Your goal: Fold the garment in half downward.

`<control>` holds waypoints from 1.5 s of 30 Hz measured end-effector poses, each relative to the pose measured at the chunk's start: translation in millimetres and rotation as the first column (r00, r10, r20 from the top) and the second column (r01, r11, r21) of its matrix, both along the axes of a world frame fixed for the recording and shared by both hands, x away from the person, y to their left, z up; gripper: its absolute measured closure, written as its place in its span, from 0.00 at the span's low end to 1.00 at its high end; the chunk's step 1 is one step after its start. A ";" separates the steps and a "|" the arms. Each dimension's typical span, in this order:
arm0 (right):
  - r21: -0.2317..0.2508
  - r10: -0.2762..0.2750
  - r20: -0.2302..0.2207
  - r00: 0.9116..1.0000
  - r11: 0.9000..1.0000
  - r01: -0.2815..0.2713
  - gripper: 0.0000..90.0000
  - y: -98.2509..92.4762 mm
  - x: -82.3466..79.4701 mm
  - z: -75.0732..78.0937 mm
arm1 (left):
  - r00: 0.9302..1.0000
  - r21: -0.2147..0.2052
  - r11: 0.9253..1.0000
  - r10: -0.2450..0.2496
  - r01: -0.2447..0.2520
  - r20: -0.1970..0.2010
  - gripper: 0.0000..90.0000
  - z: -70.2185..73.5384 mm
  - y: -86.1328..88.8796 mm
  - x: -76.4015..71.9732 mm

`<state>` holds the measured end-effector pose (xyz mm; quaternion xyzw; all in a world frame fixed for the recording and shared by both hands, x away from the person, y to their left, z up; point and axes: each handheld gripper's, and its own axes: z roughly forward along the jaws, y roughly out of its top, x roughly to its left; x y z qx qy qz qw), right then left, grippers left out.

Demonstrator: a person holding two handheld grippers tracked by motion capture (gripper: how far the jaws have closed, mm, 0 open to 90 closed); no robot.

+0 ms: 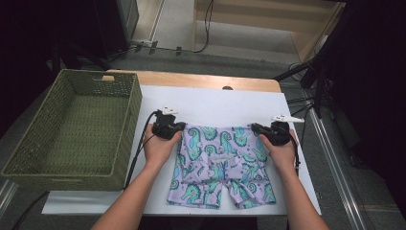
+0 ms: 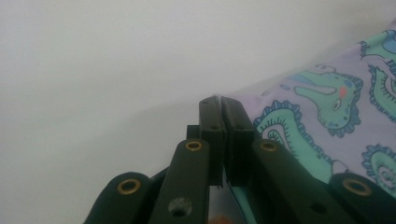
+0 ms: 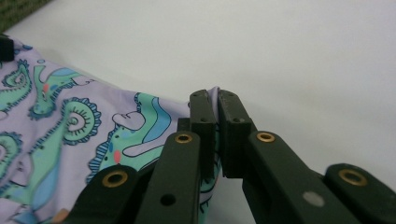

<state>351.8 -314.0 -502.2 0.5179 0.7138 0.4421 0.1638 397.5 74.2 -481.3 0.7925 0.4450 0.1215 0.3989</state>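
Lilac shorts [image 1: 222, 163] printed with green seahorses lie flat on the white sheet [image 1: 210, 103], waistband away from the person. My left gripper [image 1: 183, 127] is shut on the waistband's left corner, and my right gripper [image 1: 254, 128] is shut on its right corner. In the left gripper view the jaws [image 2: 220, 100] pinch a thin edge of the shorts [image 2: 317, 102], which spread off to the right. The right gripper view has the jaws [image 3: 214, 93] closed on a sliver of the shorts [image 3: 70, 121], with the cloth running off to the left.
An empty green woven basket [image 1: 135, 103] stands at the left, close to the left hand. The wooden table edge [image 1: 191, 79] shows beyond the sheet. Bare white sheet lies ahead of the waistband. Cables and dark stands sit on the floor behind and to the right.
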 end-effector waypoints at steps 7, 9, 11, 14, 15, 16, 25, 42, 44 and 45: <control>-0.017 -0.042 0.075 0.996 0.999 0.043 0.94 13.4 26.3 20.4 | 0.997 -0.038 0.997 0.067 -0.065 0.050 0.97 22.7 3.5 36.3; 0.006 -0.074 0.070 0.995 0.997 0.073 0.93 13.6 34.6 24.1 | 0.995 -0.052 0.996 0.078 -0.076 0.054 0.97 25.4 4.6 45.4; 0.010 -0.091 0.045 0.995 0.996 0.091 0.84 14.6 41.4 26.0 | 0.993 -0.056 0.994 0.101 -0.098 0.066 0.82 26.1 5.0 50.6; 0.016 -0.113 0.026 0.993 0.993 0.113 0.64 17.3 42.3 26.9 | 0.993 -0.065 0.992 0.109 -0.105 0.054 0.65 28.6 5.8 47.4; 0.028 -0.104 0.020 0.994 0.994 0.103 0.61 17.7 40.4 26.7 | 0.992 -0.070 0.992 0.107 -0.102 0.061 0.64 29.5 5.7 43.9; 0.032 -0.092 0.021 0.996 0.995 0.092 0.59 18.4 38.1 26.3 | 0.993 -0.074 0.993 0.095 -0.090 0.067 0.62 30.3 5.2 39.1; 0.033 -0.009 -0.025 1.000 0.999 0.009 0.57 24.2 3.5 22.6 | 0.996 -0.083 0.994 -0.073 0.077 0.049 0.58 21.2 -6.2 -6.8; 0.021 0.131 -0.124 0.984 0.991 -0.129 0.94 43.3 -42.9 -4.6 | 0.962 -0.009 0.964 -0.266 0.266 -0.065 0.96 -8.6 -3.1 -54.4; 0.019 0.139 -0.081 0.987 0.990 -0.138 0.95 42.8 -50.7 -3.4 | 0.961 0.004 0.962 -0.272 0.272 -0.040 0.98 -7.9 -2.9 -59.3; 0.018 0.139 -0.069 0.988 0.990 -0.138 0.95 42.8 -53.9 -2.7 | 0.962 0.009 0.962 -0.273 0.273 -0.017 0.98 -7.3 -2.2 -63.2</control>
